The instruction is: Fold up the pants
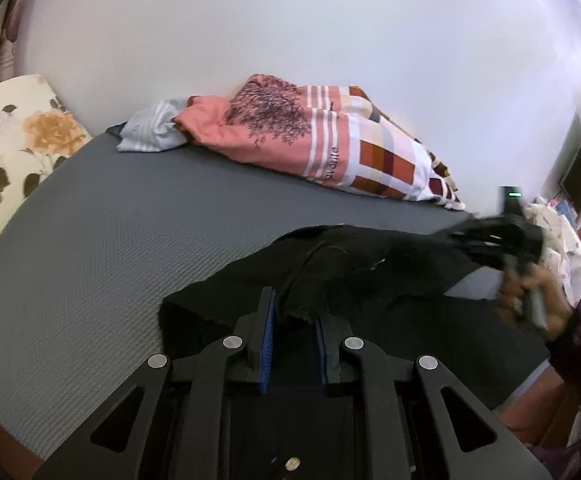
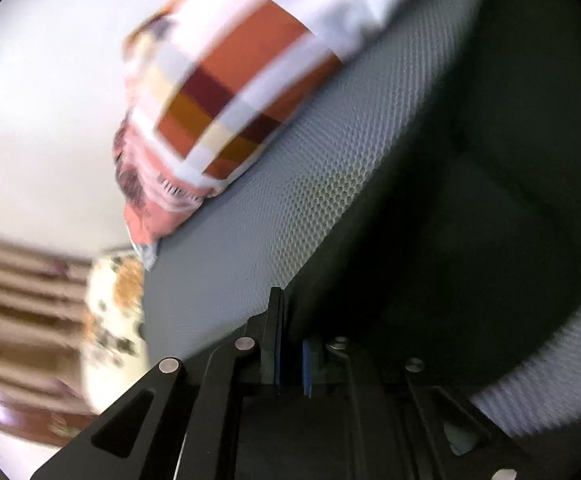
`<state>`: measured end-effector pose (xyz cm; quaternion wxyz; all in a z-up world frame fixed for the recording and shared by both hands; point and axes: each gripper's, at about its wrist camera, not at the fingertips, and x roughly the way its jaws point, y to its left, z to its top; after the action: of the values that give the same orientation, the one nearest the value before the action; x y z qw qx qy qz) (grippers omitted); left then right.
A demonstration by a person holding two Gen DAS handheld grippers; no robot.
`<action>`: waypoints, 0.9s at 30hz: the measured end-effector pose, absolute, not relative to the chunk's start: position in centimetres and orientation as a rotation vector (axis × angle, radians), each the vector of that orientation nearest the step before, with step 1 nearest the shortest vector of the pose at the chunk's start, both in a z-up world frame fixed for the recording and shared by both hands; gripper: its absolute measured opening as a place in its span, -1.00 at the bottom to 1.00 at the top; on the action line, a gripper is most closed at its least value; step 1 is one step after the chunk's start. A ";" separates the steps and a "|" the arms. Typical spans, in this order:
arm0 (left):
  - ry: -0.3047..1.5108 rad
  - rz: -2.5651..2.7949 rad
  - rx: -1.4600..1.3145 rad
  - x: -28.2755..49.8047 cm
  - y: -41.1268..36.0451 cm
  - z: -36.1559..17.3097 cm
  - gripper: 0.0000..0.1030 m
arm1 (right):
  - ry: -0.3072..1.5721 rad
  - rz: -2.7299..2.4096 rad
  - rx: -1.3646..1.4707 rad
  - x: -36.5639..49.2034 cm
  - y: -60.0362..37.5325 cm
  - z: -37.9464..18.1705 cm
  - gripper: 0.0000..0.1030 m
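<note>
The black pants [image 1: 354, 264] lie on the grey mat [image 1: 110, 240] at the near right. My left gripper [image 1: 294, 312] is shut on a bunched edge of the pants and holds it a little off the mat. My right gripper [image 1: 490, 240] shows blurred at the right of the left wrist view, shut on the other end of the pants. In the right wrist view my right gripper [image 2: 292, 320] is nearly closed on the black pants [image 2: 470, 220], which fill the right side over the grey mat [image 2: 290, 200].
A pink and checked folded cloth [image 1: 330, 140] and a pale striped cloth [image 1: 150, 128] lie at the mat's far edge by the white wall. A floral pillow [image 1: 14, 140] is at the left. The checked cloth [image 2: 230, 92] also shows in the right wrist view.
</note>
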<state>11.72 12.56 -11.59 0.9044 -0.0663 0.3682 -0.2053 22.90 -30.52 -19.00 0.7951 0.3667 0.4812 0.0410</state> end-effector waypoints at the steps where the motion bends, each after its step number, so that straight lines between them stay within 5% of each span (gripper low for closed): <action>1: 0.766 -0.417 -0.133 11.4 12.9 -11.6 -0.66 | 1.011 0.092 0.712 21.0 -29.5 -17.5 -0.85; 10: 0.845 -0.349 -0.097 6.6 15.5 -13.9 -0.66 | 1.073 0.134 0.615 7.2 -26.6 -15.8 -0.85; 22: 0.903 -0.307 0.015 4.1 15.9 -18.8 -0.63 | 1.224 0.129 0.610 2.2 -23.5 -21.0 -0.85; 27: 0.919 -0.244 0.071 4.0 16.3 -19.4 -0.37 | 1.229 0.124 0.602 2.1 -22.9 -20.7 -0.85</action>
<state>4.04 16.34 -19.42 0.8885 0.0341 0.4423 -0.1173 2.05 -22.91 -20.68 0.7731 0.2778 0.5673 0.0573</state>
